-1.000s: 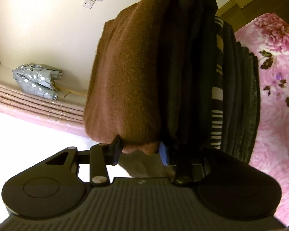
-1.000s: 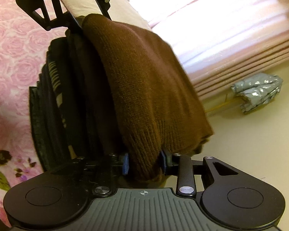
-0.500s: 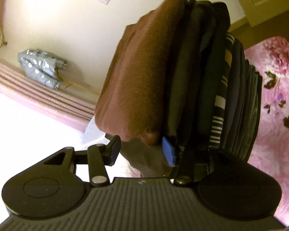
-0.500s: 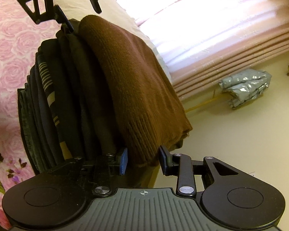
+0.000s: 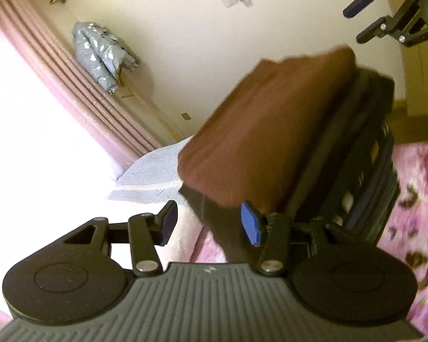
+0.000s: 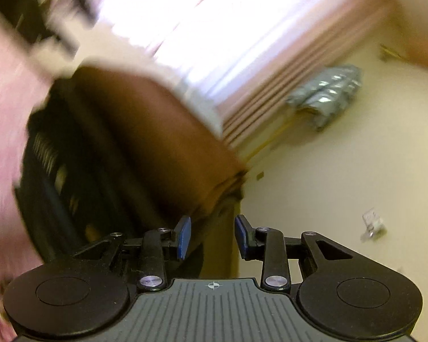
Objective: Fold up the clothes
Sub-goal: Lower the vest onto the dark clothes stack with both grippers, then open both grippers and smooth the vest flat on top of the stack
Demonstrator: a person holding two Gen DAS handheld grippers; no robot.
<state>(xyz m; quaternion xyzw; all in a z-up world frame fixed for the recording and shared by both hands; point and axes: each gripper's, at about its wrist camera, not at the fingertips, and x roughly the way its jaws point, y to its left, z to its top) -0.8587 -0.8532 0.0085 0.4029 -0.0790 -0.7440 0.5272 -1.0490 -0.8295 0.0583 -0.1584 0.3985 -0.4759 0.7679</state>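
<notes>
Floral bedspread (image 5: 419, 199) under clothes stack (image 5: 271, 131), grippers empty.

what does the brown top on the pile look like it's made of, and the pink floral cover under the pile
The brown top looks like a soft knit, probably wool or acrylic: matte and thick at its folded edge, though blur hides the stitches. The pink floral cover looks like plush fleece, with a fuzzy surface and printed flowers; motion blur leaves the pile uncertain.
</notes>
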